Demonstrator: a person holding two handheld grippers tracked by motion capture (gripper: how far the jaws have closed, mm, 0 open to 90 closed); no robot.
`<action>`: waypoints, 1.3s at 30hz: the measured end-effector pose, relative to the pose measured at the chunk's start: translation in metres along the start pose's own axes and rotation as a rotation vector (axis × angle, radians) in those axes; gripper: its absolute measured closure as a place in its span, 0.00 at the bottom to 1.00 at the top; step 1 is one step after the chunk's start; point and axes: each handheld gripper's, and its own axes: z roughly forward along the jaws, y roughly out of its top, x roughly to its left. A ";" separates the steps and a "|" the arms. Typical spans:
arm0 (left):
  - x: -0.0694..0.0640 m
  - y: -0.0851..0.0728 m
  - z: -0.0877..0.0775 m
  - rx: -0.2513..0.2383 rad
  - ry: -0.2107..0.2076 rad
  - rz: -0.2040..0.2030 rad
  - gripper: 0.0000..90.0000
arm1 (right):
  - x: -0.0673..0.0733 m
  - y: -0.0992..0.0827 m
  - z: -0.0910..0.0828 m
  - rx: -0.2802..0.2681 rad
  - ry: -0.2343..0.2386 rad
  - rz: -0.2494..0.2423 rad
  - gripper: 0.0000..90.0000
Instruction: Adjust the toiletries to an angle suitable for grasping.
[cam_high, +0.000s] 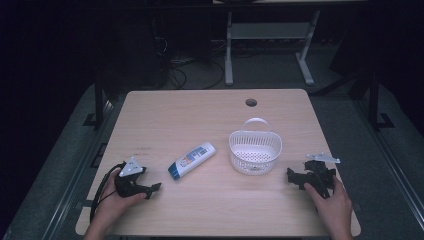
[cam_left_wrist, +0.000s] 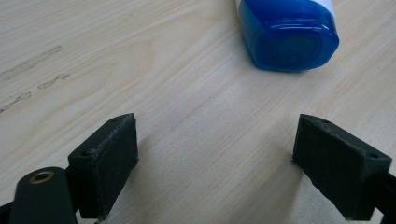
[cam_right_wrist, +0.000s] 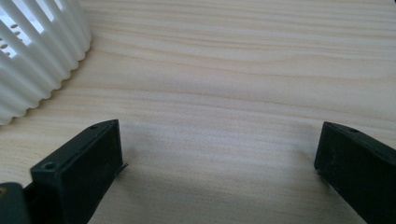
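A white bottle with a blue cap (cam_high: 191, 160) lies on its side on the wooden table (cam_high: 210, 205), left of a white slatted basket (cam_high: 255, 151) with a handle. My left gripper (cam_high: 152, 189) rests on the table near the front left, its jaws wide apart with nothing between them. In the left gripper view the blue cap (cam_left_wrist: 290, 35) lies just ahead of the gripper (cam_left_wrist: 215, 161). My right gripper (cam_high: 292, 177) rests at the front right, open and empty. In the right gripper view the basket wall (cam_right_wrist: 37, 51) stands ahead to the left of the gripper (cam_right_wrist: 219, 168).
A round cable hole (cam_high: 251, 102) sits near the table's far edge. Beyond the table stand a white desk frame (cam_high: 267, 45) and cables on the dark floor. A black cable (cam_high: 100, 192) loops from the left gripper over the table's left front edge.
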 end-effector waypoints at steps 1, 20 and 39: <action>0.000 0.000 0.000 0.000 0.000 0.001 0.15 | 0.000 0.000 0.000 0.000 0.000 0.000 0.00; 0.000 0.003 -0.007 0.014 -0.021 -0.014 0.44 | 0.000 0.000 0.000 0.001 0.000 -0.004 0.00; 0.006 0.032 -0.011 -0.015 -0.107 -0.108 1.00 | 0.000 0.000 -0.001 0.002 0.001 -0.004 0.00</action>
